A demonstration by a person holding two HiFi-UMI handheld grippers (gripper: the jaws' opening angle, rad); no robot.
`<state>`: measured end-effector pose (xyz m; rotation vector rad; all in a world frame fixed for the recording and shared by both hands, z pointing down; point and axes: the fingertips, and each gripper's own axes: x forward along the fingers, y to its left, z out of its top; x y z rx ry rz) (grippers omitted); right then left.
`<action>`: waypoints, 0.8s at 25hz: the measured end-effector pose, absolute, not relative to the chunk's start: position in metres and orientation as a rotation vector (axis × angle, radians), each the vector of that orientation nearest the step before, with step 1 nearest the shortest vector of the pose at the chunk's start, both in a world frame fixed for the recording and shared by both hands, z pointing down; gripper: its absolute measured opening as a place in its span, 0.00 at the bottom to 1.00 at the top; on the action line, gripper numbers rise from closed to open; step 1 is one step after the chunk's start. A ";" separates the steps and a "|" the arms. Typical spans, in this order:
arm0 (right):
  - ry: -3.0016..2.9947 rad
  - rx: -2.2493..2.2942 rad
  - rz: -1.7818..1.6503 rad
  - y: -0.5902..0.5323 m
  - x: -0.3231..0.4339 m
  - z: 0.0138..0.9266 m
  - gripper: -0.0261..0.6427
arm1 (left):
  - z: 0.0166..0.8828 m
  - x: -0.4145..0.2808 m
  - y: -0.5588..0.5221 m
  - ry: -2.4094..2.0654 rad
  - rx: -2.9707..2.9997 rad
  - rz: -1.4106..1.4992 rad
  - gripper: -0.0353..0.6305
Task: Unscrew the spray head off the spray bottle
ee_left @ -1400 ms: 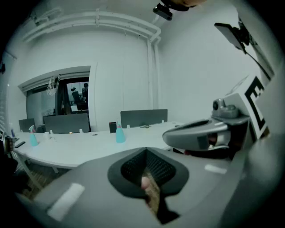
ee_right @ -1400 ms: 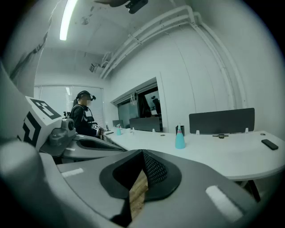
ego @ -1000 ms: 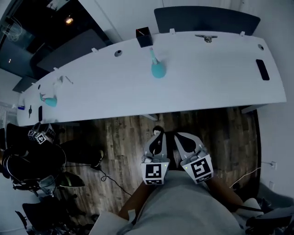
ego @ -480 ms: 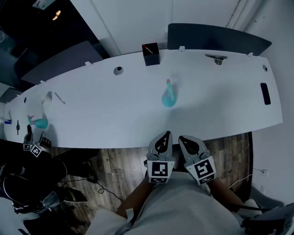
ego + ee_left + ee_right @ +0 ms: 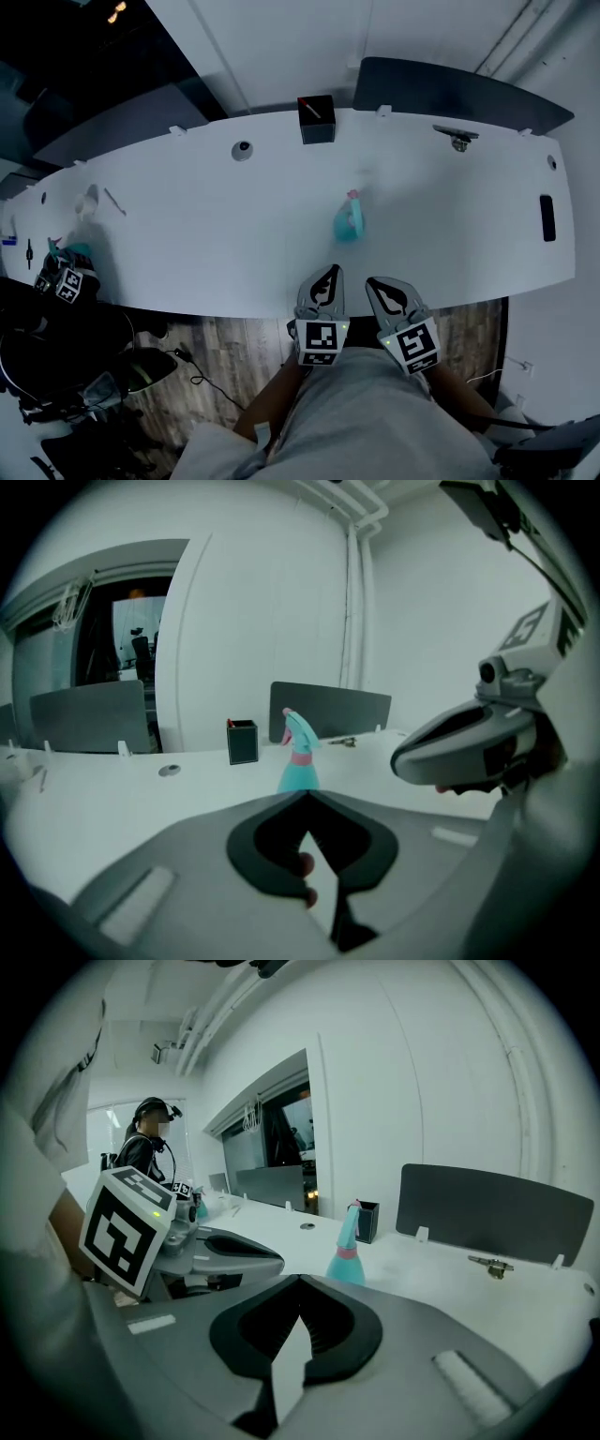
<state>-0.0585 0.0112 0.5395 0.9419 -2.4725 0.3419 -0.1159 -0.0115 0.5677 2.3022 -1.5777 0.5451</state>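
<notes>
The spray bottle [image 5: 348, 223] stood free on the desk [image 5: 216, 234], a black box [image 5: 317, 119] behind; left gripper [image 5: 323, 274] and right gripper [image 5: 382, 281] were closed, empty, at its near edge.

Spray bottle [image 5: 348, 223] on table [image 5: 216, 234], box [image 5: 317, 119] behind it

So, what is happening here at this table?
A person holds a grey pair of tongs in each hand, at the near edge of the long white table. The left tongs and the right tongs are both shut and empty, side by side. The teal plastic spray bottle with a pink collar stands upright ahead of them, untouched, spray head on.
</notes>
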 end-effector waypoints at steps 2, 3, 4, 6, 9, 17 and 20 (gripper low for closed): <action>-2.491 0.896 0.349 0.002 -0.054 0.541 0.04 | 0.574 -0.119 -0.021 -1.614 2.258 0.595 0.06; -2.501 0.872 0.347 -0.002 -0.051 0.542 0.04 | 0.578 -0.121 -0.025 -1.636 2.231 0.626 0.06; -2.513 0.849 0.341 -0.006 -0.048 0.542 0.04 | 0.583 -0.122 -0.027 -1.654 2.199 0.660 0.06; -2.544 0.811 0.328 -0.014 -0.042 0.544 0.04 | 0.593 -0.122 -0.030 -1.676 2.141 0.731 0.06; -2.579 0.772 0.329 -0.029 -0.029 0.554 0.04 | 0.605 -0.118 -0.035 -1.721 2.095 0.810 0.06; -2.568 0.821 0.387 -0.048 -0.005 0.572 0.04 | 0.638 -0.115 -0.043 -1.608 2.062 0.958 0.06; -2.549 0.880 0.421 -0.052 0.001 0.572 0.04 | 0.637 -0.116 -0.054 -1.587 2.092 0.977 0.06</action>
